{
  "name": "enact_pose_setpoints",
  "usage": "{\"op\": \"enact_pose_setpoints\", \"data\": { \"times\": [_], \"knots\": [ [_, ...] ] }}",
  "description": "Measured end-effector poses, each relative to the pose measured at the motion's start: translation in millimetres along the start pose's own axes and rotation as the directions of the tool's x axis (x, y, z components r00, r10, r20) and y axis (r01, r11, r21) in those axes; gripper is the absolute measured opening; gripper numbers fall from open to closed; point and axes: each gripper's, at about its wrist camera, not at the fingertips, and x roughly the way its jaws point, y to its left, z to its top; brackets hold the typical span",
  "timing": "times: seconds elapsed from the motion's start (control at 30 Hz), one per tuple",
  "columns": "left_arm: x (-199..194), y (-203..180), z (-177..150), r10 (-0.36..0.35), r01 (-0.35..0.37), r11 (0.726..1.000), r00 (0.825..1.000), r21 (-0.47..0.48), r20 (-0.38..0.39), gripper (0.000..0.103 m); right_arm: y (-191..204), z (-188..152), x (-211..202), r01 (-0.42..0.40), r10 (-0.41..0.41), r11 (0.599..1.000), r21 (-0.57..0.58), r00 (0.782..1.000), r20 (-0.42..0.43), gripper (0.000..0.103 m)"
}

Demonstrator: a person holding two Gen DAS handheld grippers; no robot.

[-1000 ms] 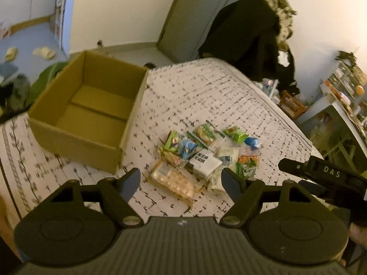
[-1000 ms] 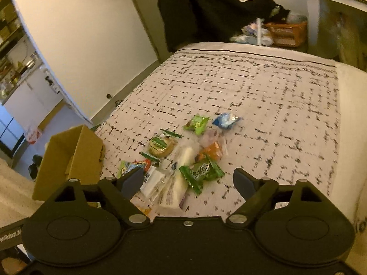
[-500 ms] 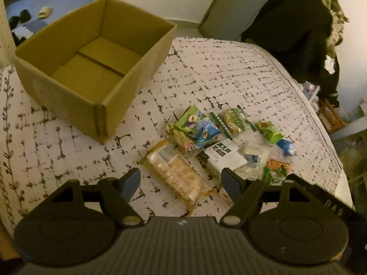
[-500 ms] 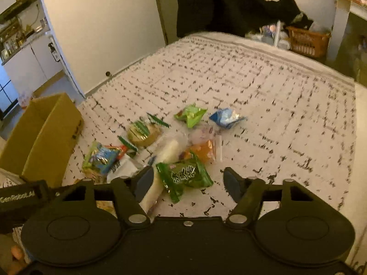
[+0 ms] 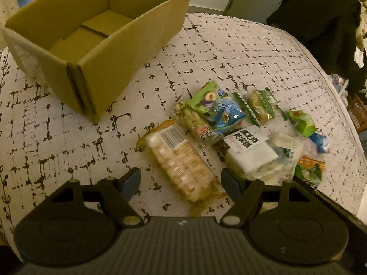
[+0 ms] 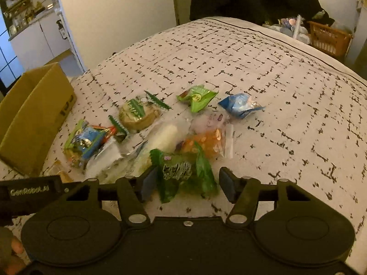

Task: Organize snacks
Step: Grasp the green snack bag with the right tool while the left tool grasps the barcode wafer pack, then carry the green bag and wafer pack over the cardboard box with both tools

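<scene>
Several snack packets lie in a heap on the patterned bedspread [image 5: 229, 52]. An open cardboard box [image 5: 128, 45] stands to their left, with nothing inside that I can see. My left gripper [image 5: 181, 176] is open low over the near end of a long cracker pack [image 5: 179, 155], a finger on each side, not touching. My right gripper [image 6: 188, 176] has narrowed its jaws around a crumpled dark green packet [image 6: 201, 167]. The left pad [image 6: 149, 181] is at the packet's edge, and a gap shows at the right pad [image 6: 227, 183].
A white pack with black lettering [image 5: 250, 146], a blue-and-green packet [image 5: 220, 112] and a round biscuit [image 5: 259, 105] lie beyond the crackers. An orange packet [image 6: 206, 142] and a blue one [image 6: 240, 105] sit further right. Dark clothes [image 5: 321, 23] and an orange basket [image 6: 328, 36] stand past the bed's edge.
Both grippers have come down close to the snack heap. The right jaws have narrowed, and the green packet now lies between them. The left jaws keep the same width.
</scene>
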Motion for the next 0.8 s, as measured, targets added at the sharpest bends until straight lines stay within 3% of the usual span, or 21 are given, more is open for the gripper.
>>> {"op": "enact_pose_setpoints", "data": {
  "times": [0.07,0.17,0.3,0.5,0.63,0.8],
  "knots": [
    [1,-1,-1,0.010,-0.010,1.000,1.000,0.006,0.005,0.076,2,0,4,0.018,-0.018,1.000,-0.014,1.000,-0.005,0.057],
    [1,-2,-1,0.012,-0.012,1.000,1.000,0.005,0.003,0.076,6,-2,2,0.002,-0.003,0.998,-0.056,1.000,-0.017,0.038],
    [-1,1,-2,0.045,-0.044,0.999,0.999,0.023,-0.013,0.076,6,-2,-2,0.003,-0.005,0.999,-0.047,1.000,-0.029,0.032],
    [-6,16,-7,0.063,-0.062,0.998,0.998,0.033,-0.020,0.074,16,-3,-17,-0.004,0.002,0.997,-0.071,1.000,-0.019,0.032],
    [-9,22,-7,0.074,-0.074,0.996,0.997,0.046,0.004,0.032,17,-1,-27,-0.010,0.009,0.998,-0.055,1.000,-0.007,0.032],
    [-18,28,-3,0.028,-0.028,0.997,1.000,0.068,0.011,0.031,22,1,-44,-0.026,0.026,0.999,-0.029,0.999,0.026,0.031]
  ]
}}
